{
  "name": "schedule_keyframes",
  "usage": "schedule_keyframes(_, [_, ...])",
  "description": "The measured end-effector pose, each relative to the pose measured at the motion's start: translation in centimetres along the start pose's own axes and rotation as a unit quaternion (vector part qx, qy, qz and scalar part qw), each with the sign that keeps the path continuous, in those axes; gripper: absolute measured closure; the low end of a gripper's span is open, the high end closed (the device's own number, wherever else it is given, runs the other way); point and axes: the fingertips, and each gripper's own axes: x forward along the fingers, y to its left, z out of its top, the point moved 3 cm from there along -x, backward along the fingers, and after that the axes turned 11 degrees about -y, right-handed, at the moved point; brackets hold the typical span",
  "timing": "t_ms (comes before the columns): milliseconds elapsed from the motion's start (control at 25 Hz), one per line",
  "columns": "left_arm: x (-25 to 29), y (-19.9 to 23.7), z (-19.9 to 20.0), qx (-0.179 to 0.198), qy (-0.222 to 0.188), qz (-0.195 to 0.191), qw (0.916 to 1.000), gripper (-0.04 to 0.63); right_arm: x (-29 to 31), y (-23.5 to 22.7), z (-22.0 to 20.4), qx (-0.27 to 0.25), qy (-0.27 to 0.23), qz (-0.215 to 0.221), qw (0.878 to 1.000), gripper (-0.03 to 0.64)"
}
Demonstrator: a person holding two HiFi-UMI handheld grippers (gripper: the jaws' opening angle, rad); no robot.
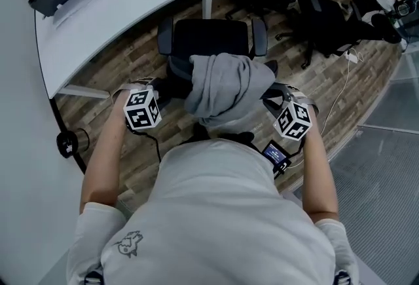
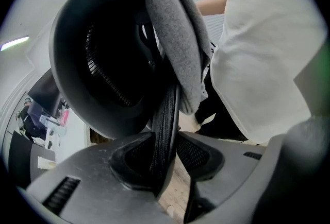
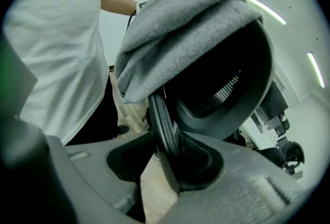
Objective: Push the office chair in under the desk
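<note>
Chair (image 1: 206,41) at 12 o'clock, seat just short of desk (image 1: 131,8). Should roll easily; frame stiff, hoodie (image 1: 226,90) soft and slippery. Your left gripper (image 2: 167,151) and right gripper (image 3: 162,158) each clamp the backrest rim (image 2: 166,115), at its 9 and 3.

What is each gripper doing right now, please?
Left gripper: closed on the chair back.
Right gripper: closed on the chair back too.

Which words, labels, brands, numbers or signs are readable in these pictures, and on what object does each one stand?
No readable text in any view.
Left cube, right cube: black-and-white square patterns, no letters.
Small screen: lit, too small to read.
Shirt print: a drawing, no words.
</note>
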Motion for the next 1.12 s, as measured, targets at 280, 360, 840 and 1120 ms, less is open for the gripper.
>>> schedule_keyframes(280, [-3.1, -1.8, -3.9, -0.037, 0.005, 0.018, 0.9991, 0.468, 3.0, 0.0, 4.1, -0.033, -0.014, 0.030, 0.999, 0.474])
schedule_keyframes(360, [-3.9, -2.6, -4.9, -0.048, 0.009, 0.024, 0.9985, 0.468, 3.7, 0.3, 5.1, -0.042, -0.019, 0.038, 0.998, 0.474])
schedule_keyframes(840, [-8.1, -7.5, -10.4, -0.102, 0.021, 0.071, 0.9920, 0.465, 8.0, 2.2, 11.2, -0.096, -0.041, 0.082, 0.991, 0.474])
schedule_keyframes(1120, [-10.5, -9.9, -13.3, -0.136, 0.032, 0.102, 0.9849, 0.460, 10.3, 3.1, 14.9, -0.130, -0.055, 0.105, 0.984, 0.476])
